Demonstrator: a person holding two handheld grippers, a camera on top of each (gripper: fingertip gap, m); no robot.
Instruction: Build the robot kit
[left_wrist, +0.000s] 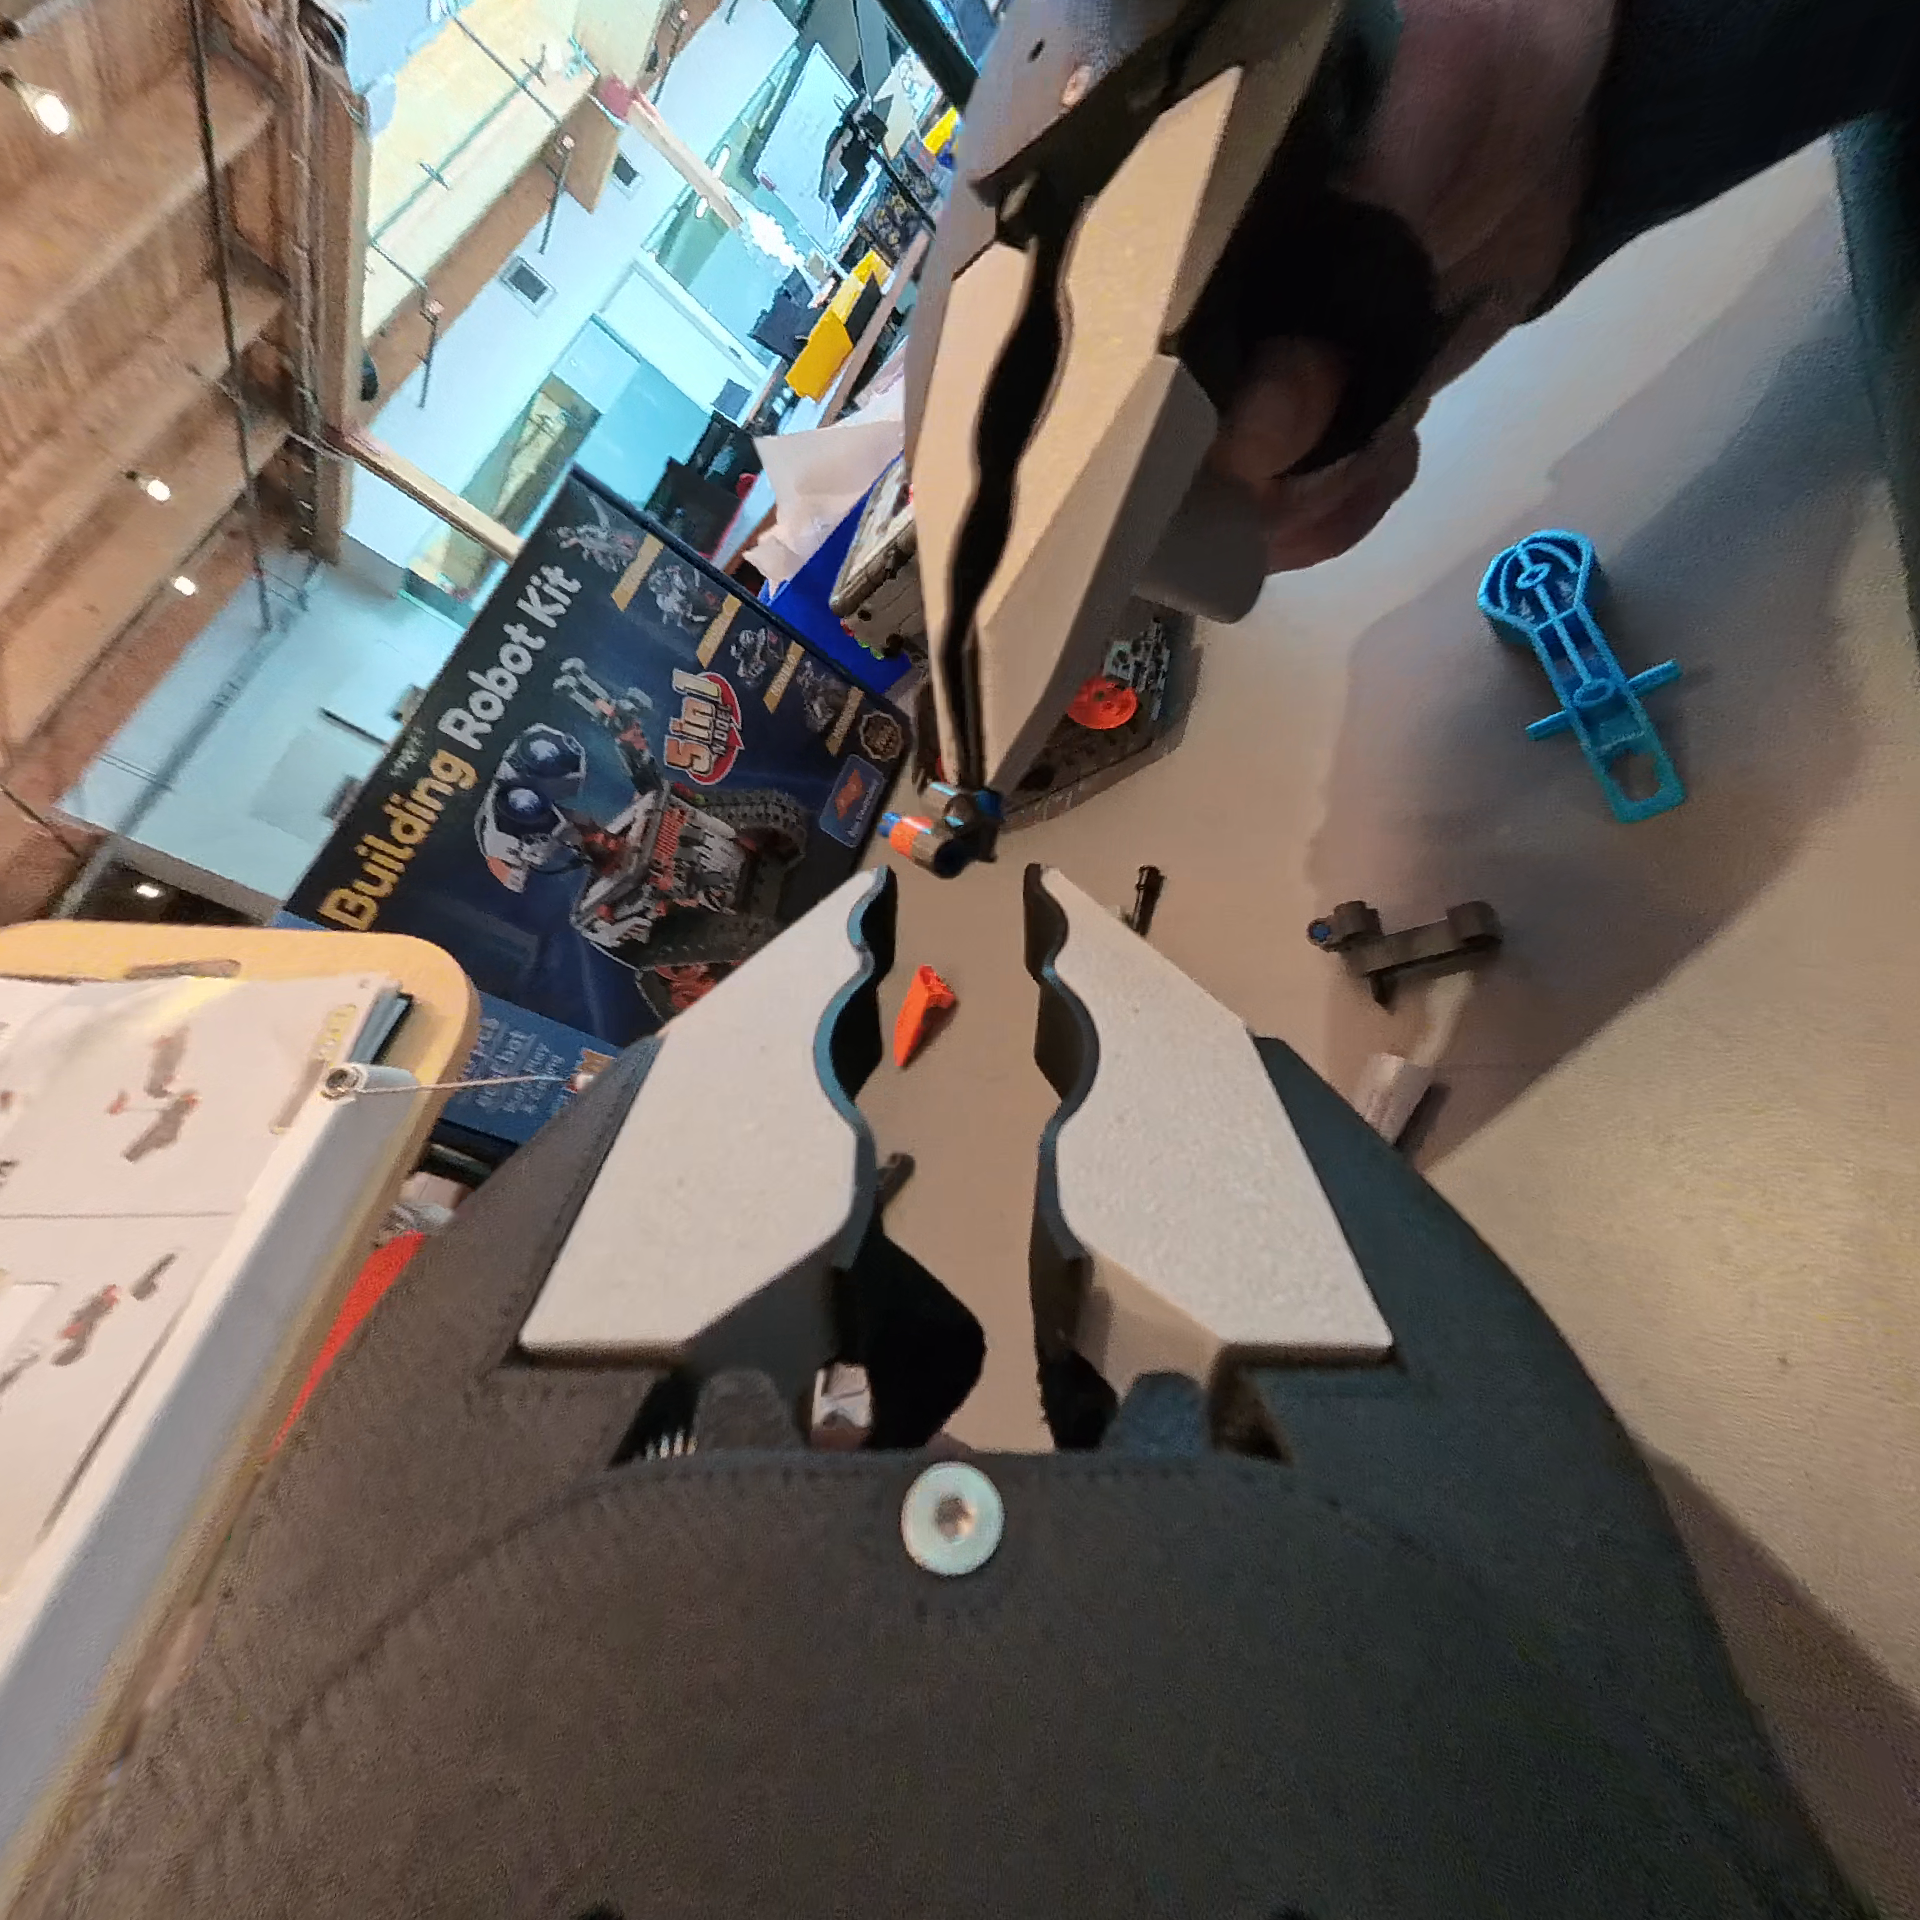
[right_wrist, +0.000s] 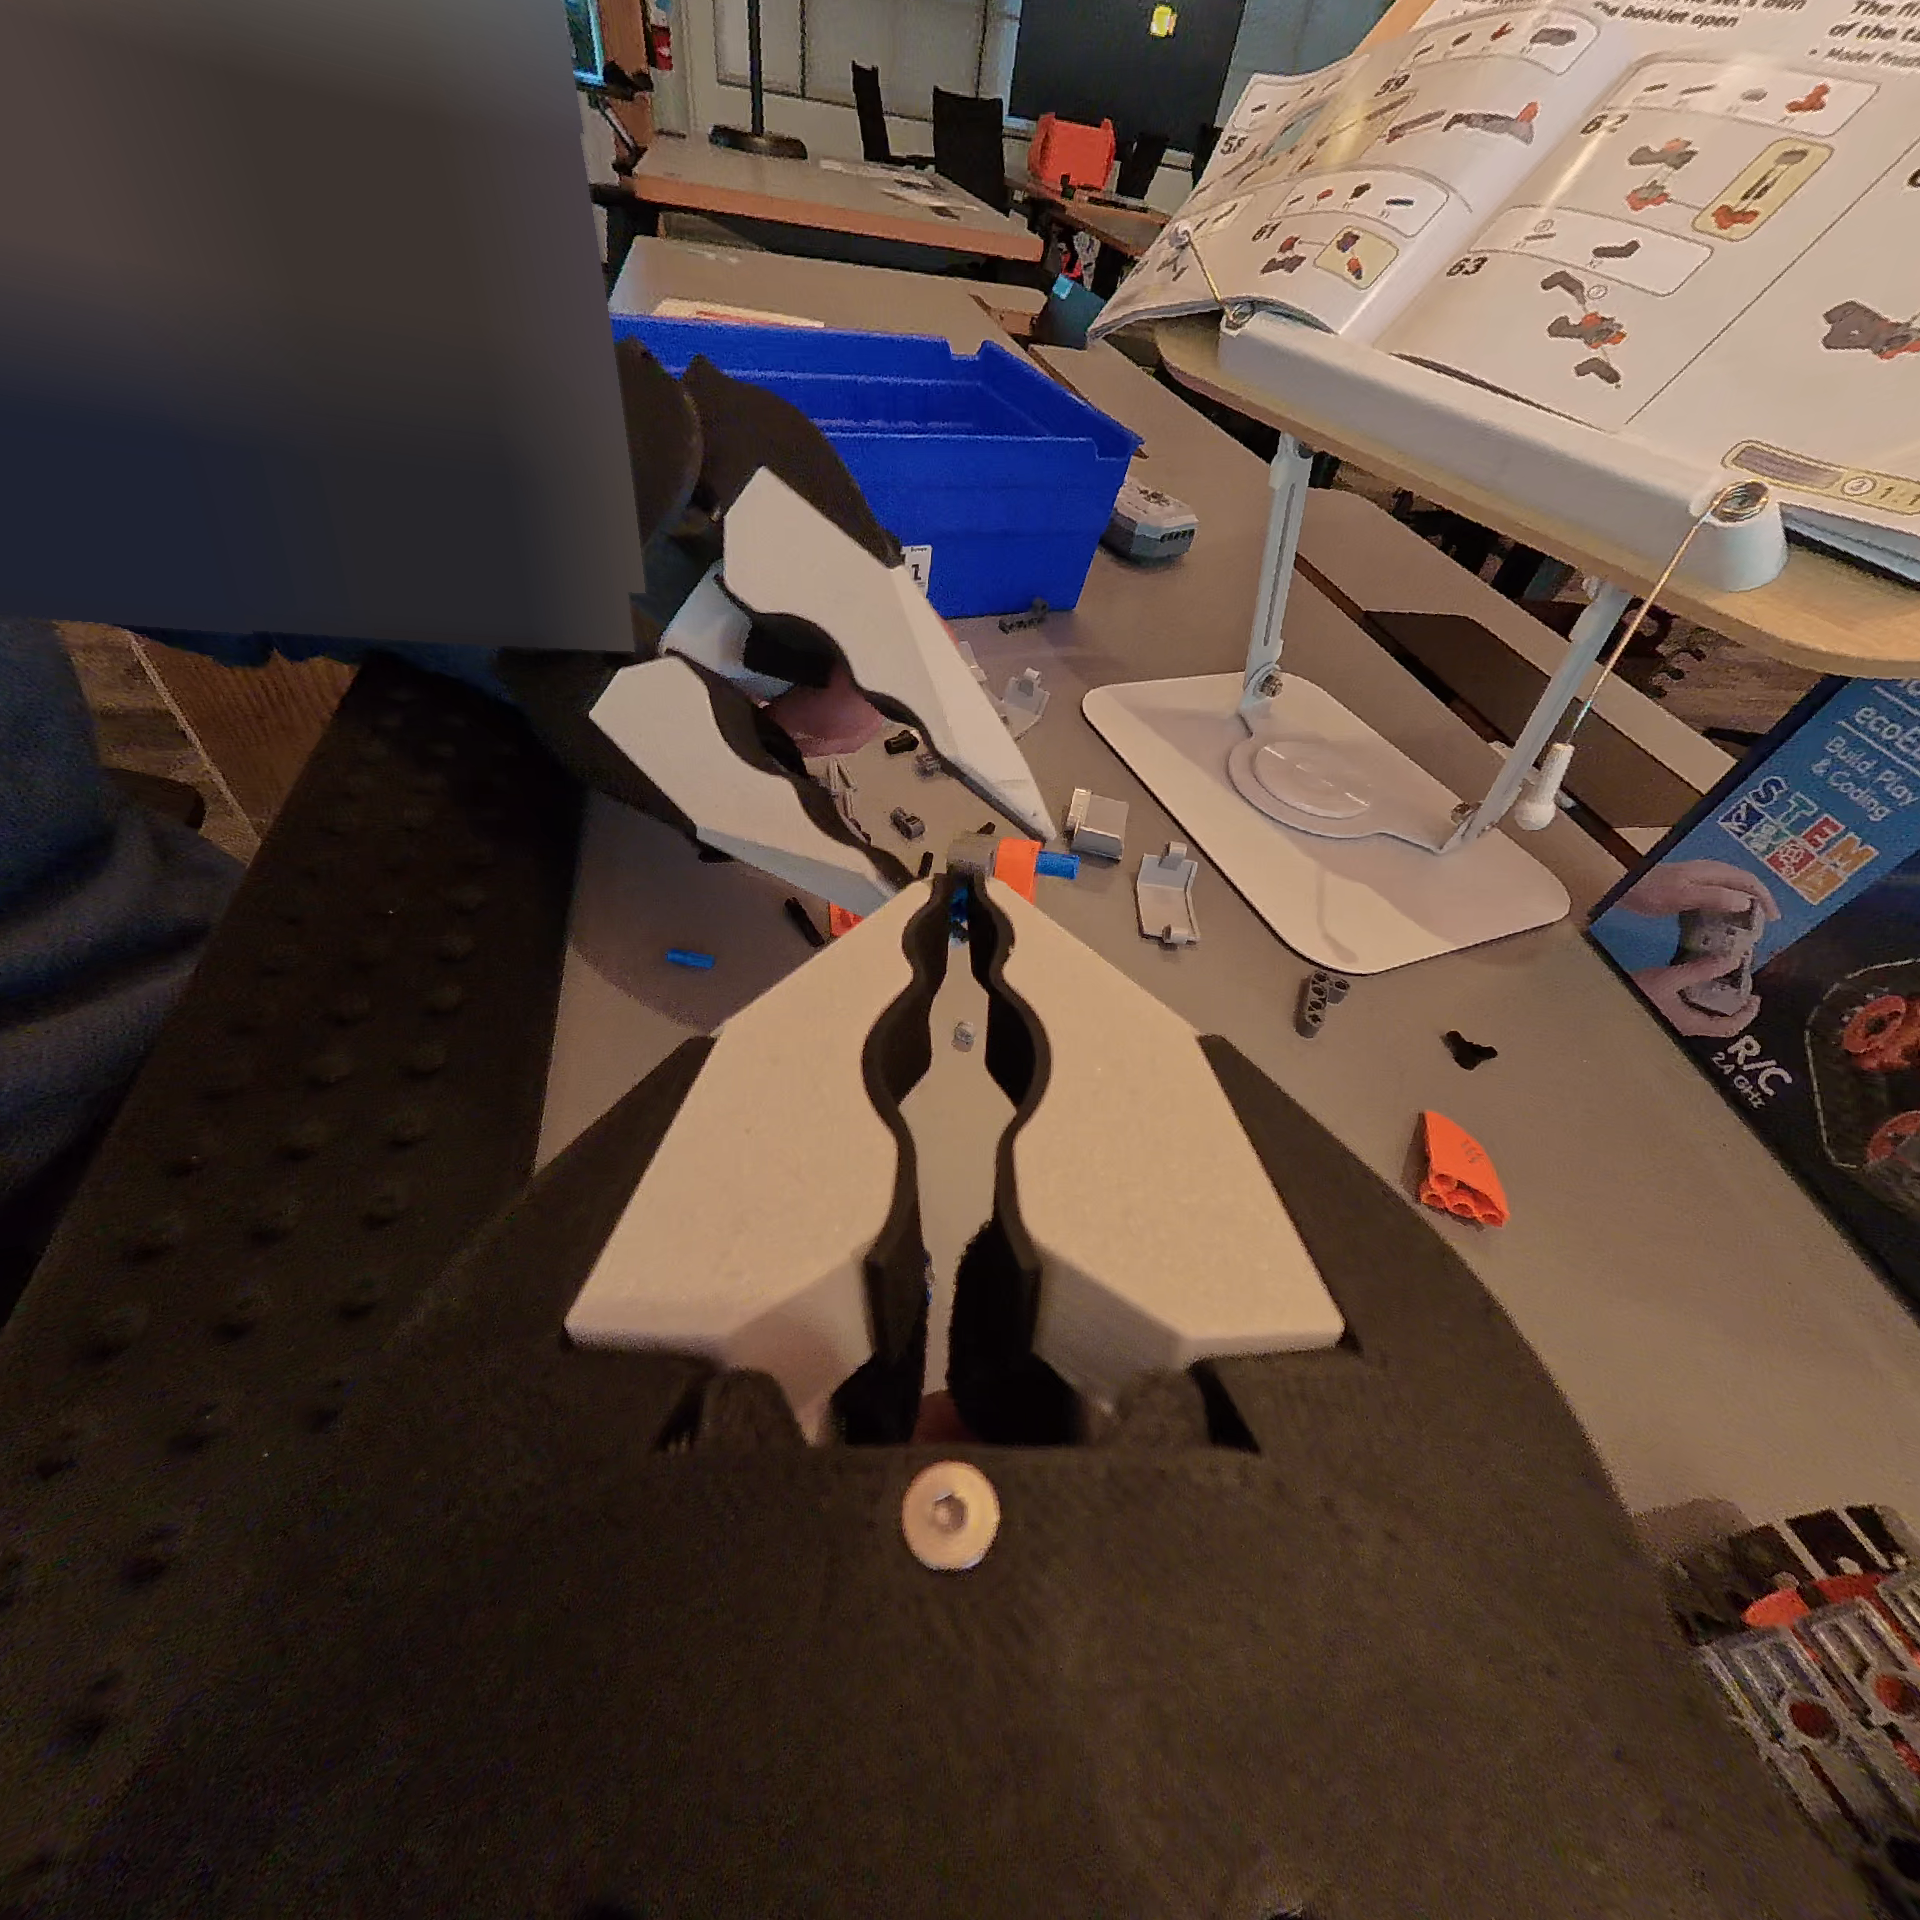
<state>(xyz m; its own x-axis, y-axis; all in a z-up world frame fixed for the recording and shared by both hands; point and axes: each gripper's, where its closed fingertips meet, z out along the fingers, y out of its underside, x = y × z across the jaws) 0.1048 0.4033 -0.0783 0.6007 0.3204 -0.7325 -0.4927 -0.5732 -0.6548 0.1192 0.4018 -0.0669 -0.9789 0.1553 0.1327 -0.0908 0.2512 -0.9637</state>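
My right gripper (right_wrist: 961, 899) is shut on a small assembly (right_wrist: 997, 857) of grey, orange and blue pieces, pinching its blue end and holding it above the grey table (right_wrist: 1351, 1195). In the left wrist view the right gripper (left_wrist: 966, 784) reaches down from the top with the assembly (left_wrist: 940, 831) at its tip. My left gripper (left_wrist: 961, 883) is open and empty, its fingertips just short of the assembly on either side. It shows in the right wrist view (right_wrist: 966, 862) with its jaws spread around the assembly. An orange wedge piece (left_wrist: 923, 1013) lies on the table below.
A blue separator tool (left_wrist: 1579, 675), a dark linkage (left_wrist: 1403, 940) and a partial build (left_wrist: 1101, 707) lie on the table. A booklet on a white stand (right_wrist: 1330, 831), a blue bin (right_wrist: 935, 457), the kit box (left_wrist: 623, 779) and loose grey pieces (right_wrist: 1164, 894) surround the grippers. Left and right tips are no more than a few centimetres apart.
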